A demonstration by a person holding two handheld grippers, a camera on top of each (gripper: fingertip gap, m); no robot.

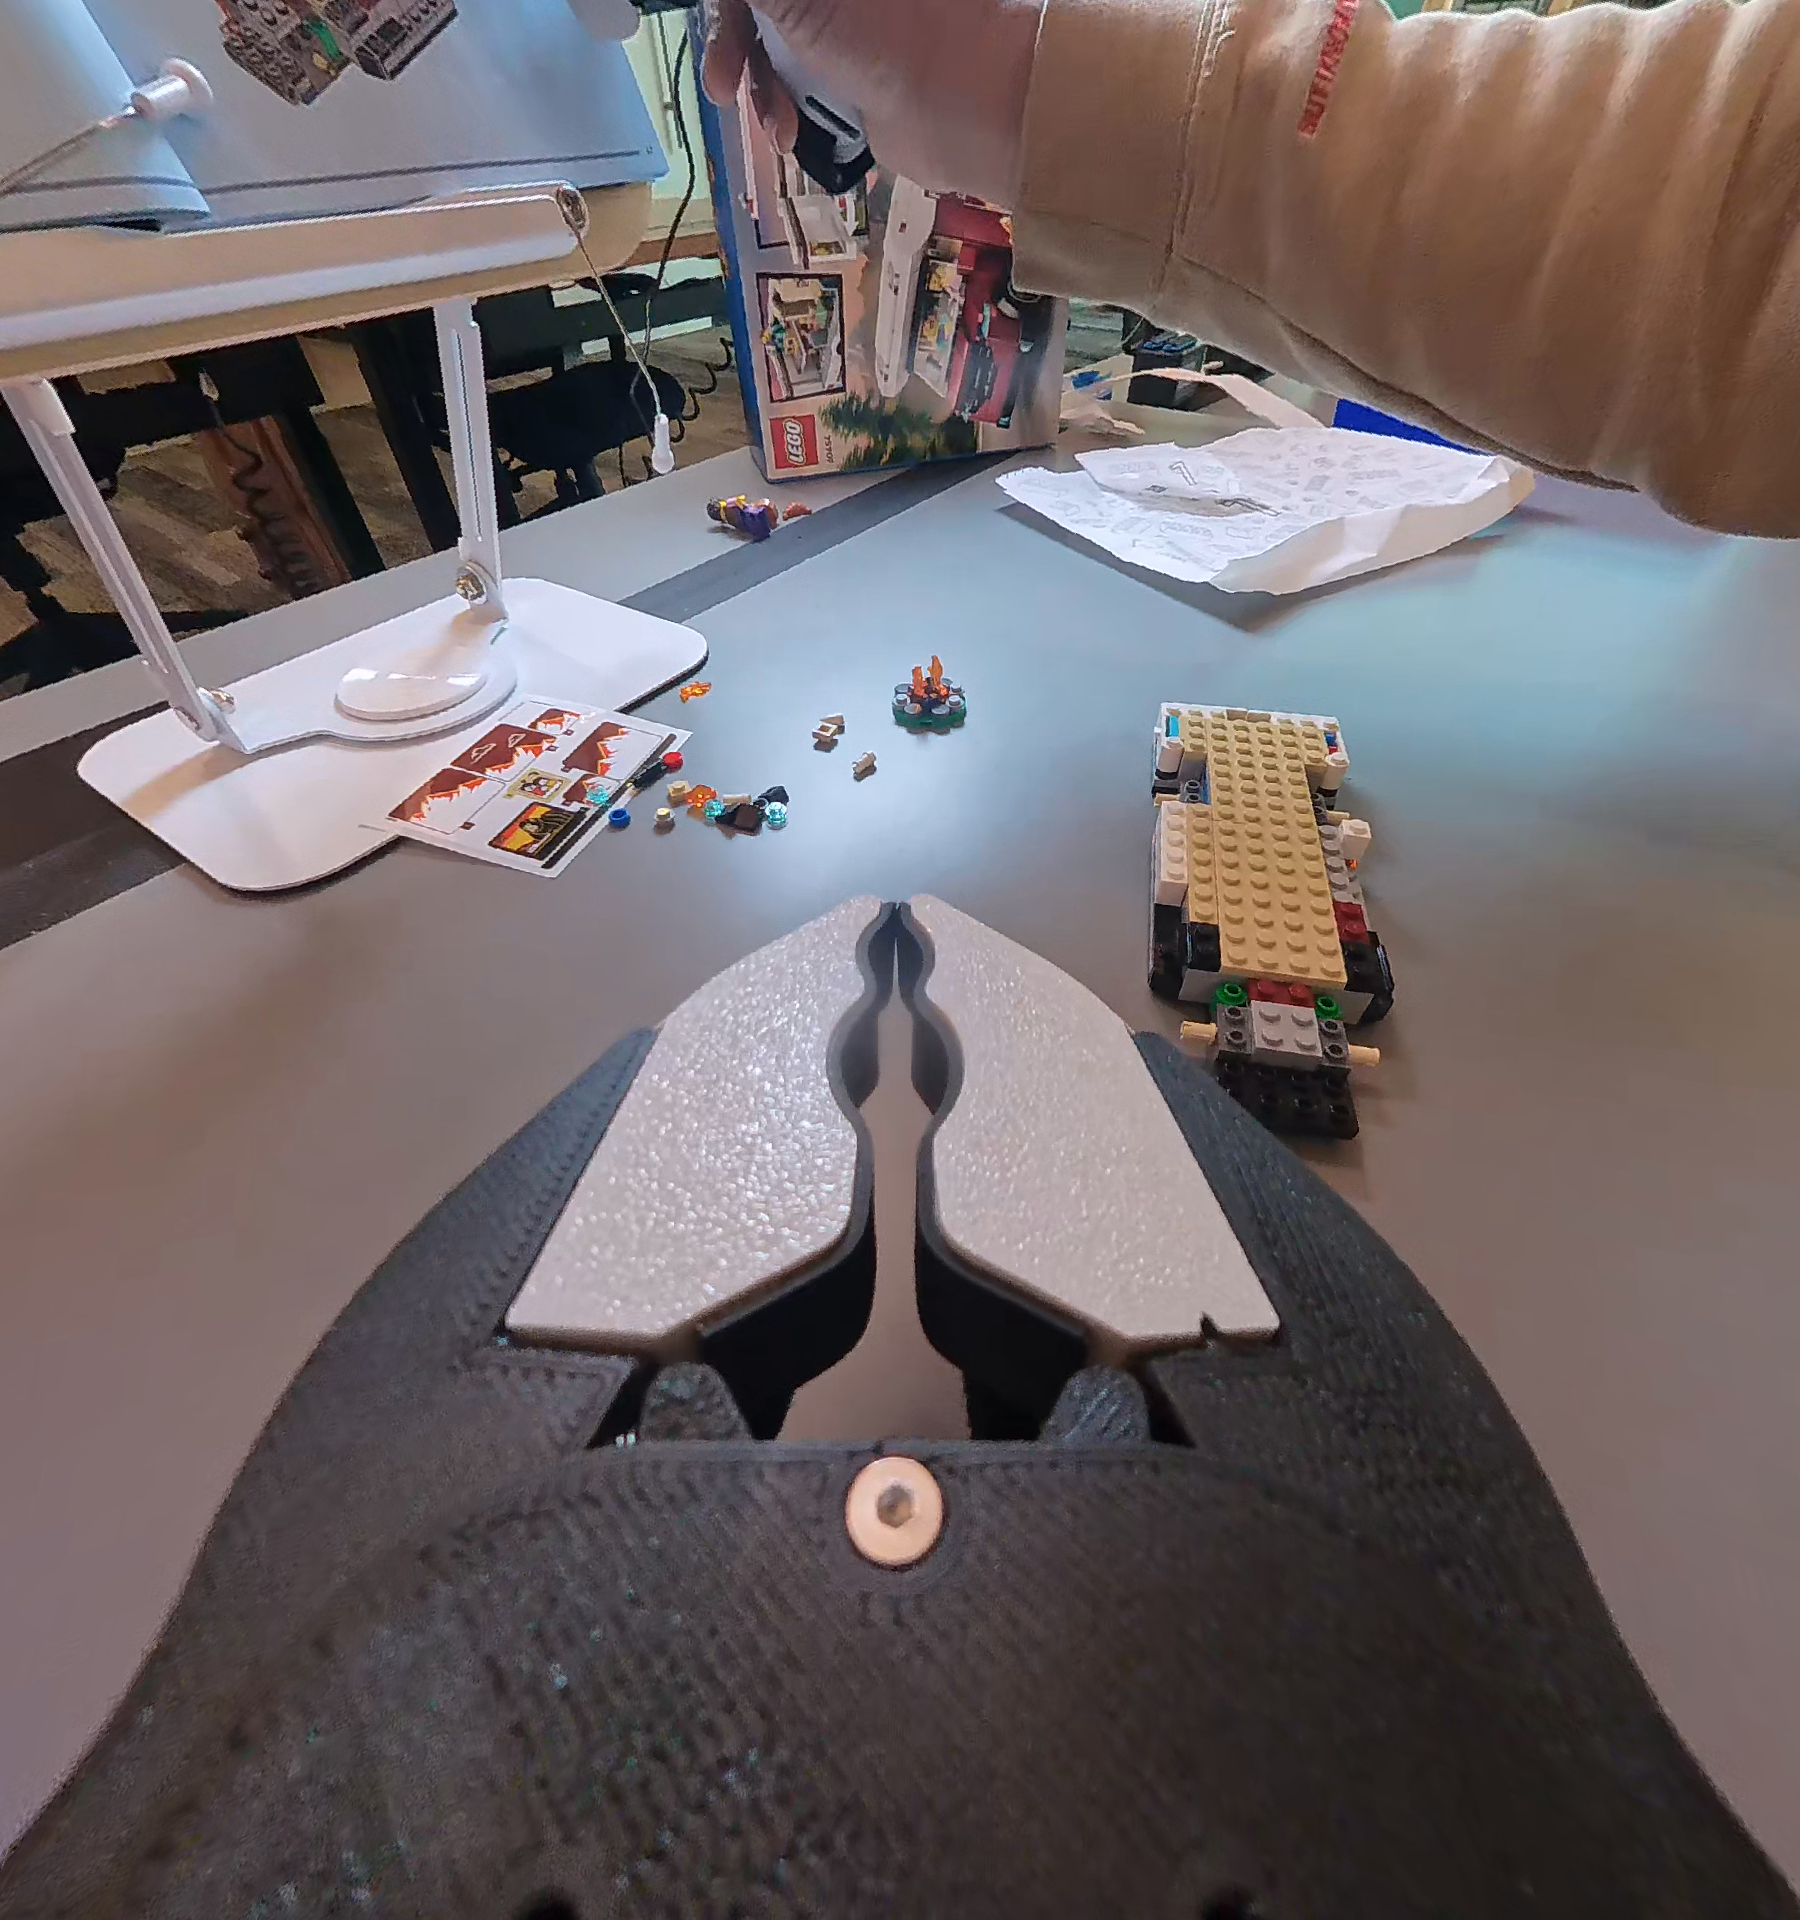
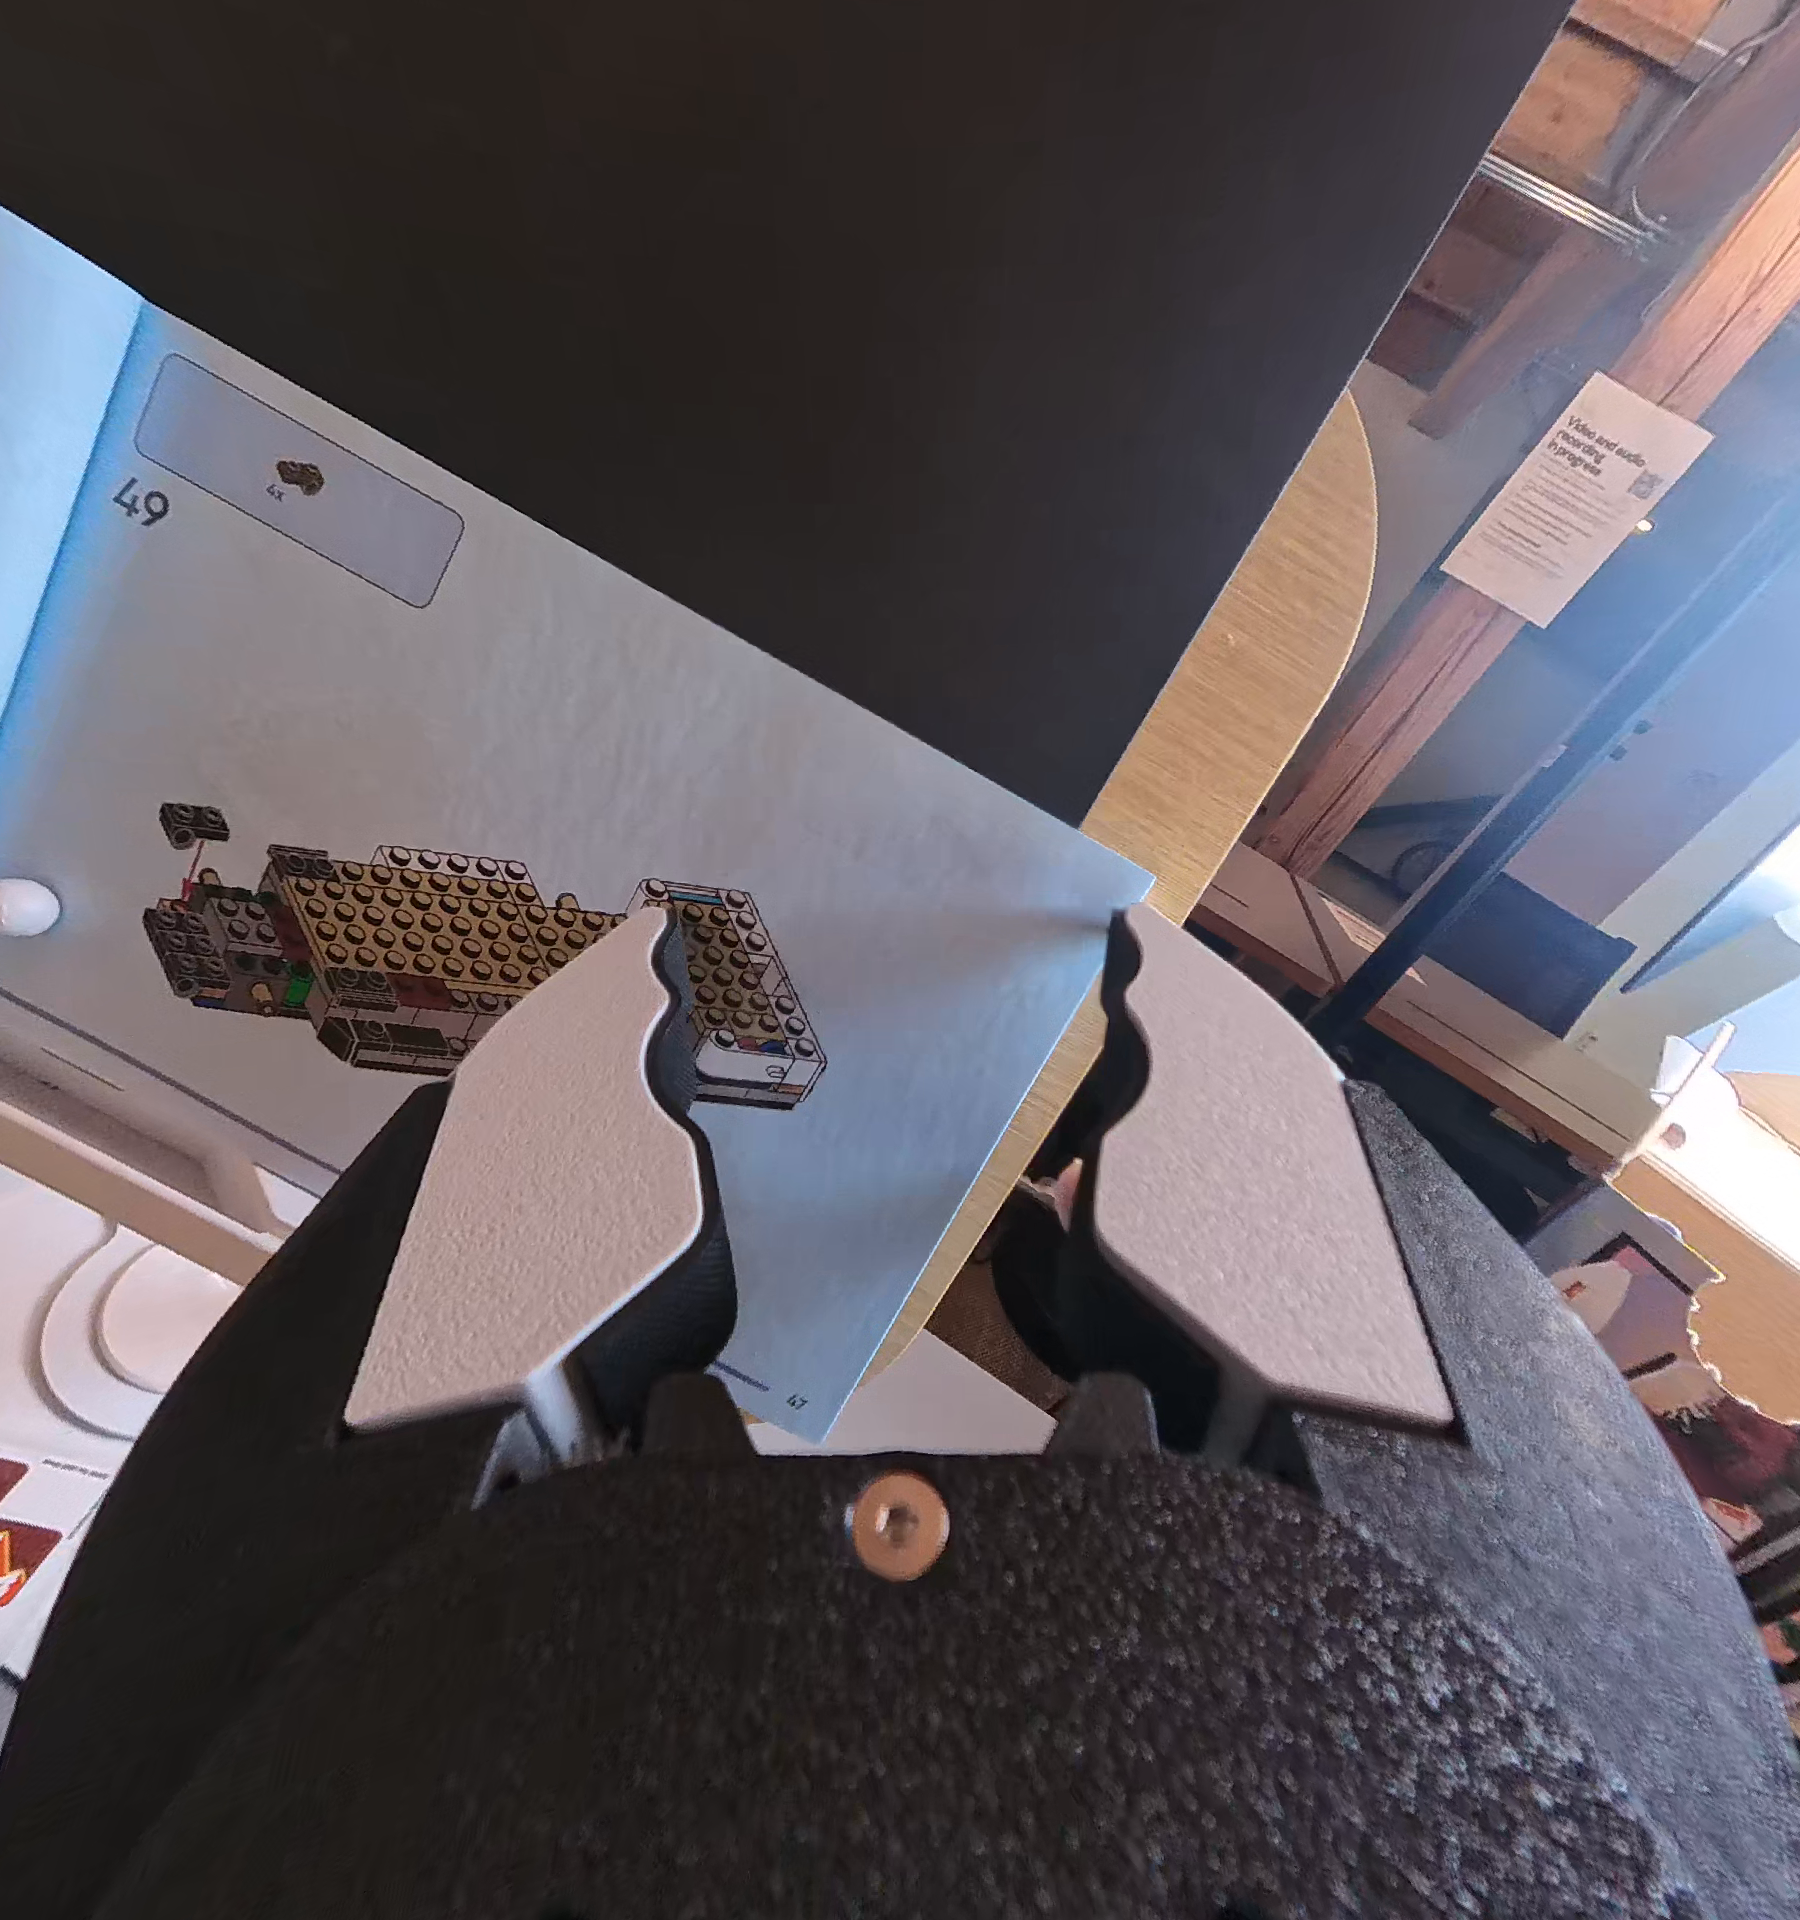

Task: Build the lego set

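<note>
My left gripper (image 1: 898,909) is shut with nothing between its pads and hovers low over the grey table (image 1: 460,1039). A tan-topped brick vehicle (image 1: 1265,862) lies just to its right. Ahead of it are a small campfire build (image 1: 929,698) and several loose small pieces (image 1: 719,805). My right gripper (image 2: 888,920) is open and reaches up to the instruction booklet (image 2: 563,748) on a white stand. The page's right corner lies between the fingers, close to the right fingertip (image 2: 1135,956), and no pad presses on it. A sleeved arm (image 1: 1447,208) stretches across the left wrist view towards the booklet (image 1: 408,94).
The white stand's base (image 1: 283,800) sits at the left, with a sticker sheet (image 1: 532,779) against it. A set box (image 1: 875,332), a crumpled paper bag (image 1: 1260,499) and a small figure (image 1: 745,514) lie at the back. A dark panel (image 2: 875,312) rises behind the booklet. The left gripper's tips are roughly 40 centimetres from the right gripper's.
</note>
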